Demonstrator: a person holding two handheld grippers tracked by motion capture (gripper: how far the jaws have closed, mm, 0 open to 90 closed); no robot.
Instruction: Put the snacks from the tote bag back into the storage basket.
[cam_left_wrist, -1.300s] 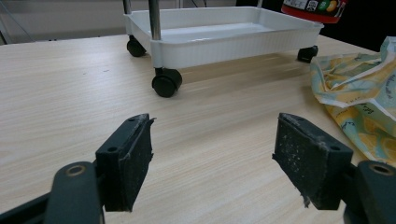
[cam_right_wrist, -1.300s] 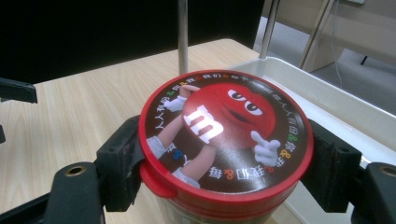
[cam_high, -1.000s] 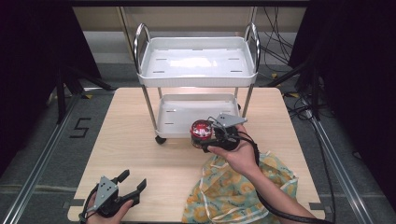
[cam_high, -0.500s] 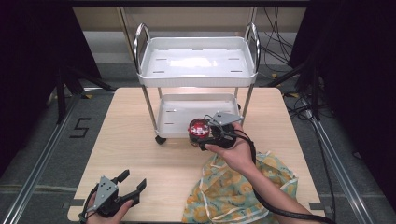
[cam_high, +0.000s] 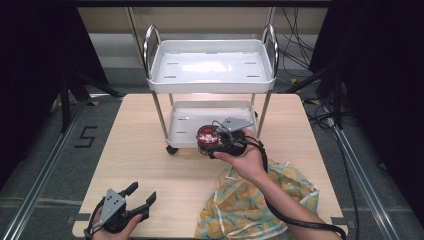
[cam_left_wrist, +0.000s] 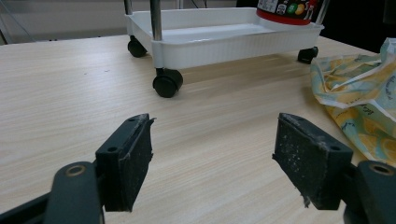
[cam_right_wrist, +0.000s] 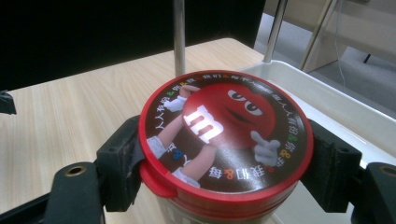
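Note:
A round candy jar (cam_high: 207, 138) with a red lid (cam_right_wrist: 224, 135) hangs upright over the front rim of the lower tray (cam_high: 180, 140) of a small white cart (cam_high: 212, 67). My right gripper (cam_high: 216, 141) is shut on the jar, one pad (cam_right_wrist: 123, 161) on each side under the lid. The jar's base (cam_left_wrist: 286, 9) shows above the tray rim in the left gripper view. My left gripper (cam_high: 135, 201) rests at the table's near left corner, open, with bare tabletop between its pads (cam_left_wrist: 128, 161).
A yellow and green patterned cloth (cam_high: 260, 205) lies crumpled at the near right of the wooden table (cam_high: 135, 150). The cart stands on black wheels (cam_left_wrist: 167, 83) at the table's far middle. Its upper tray (cam_high: 212, 65) holds nothing.
My right gripper has carried the jar a little to the left and toward the cart's lower tray. The left gripper has stayed put.

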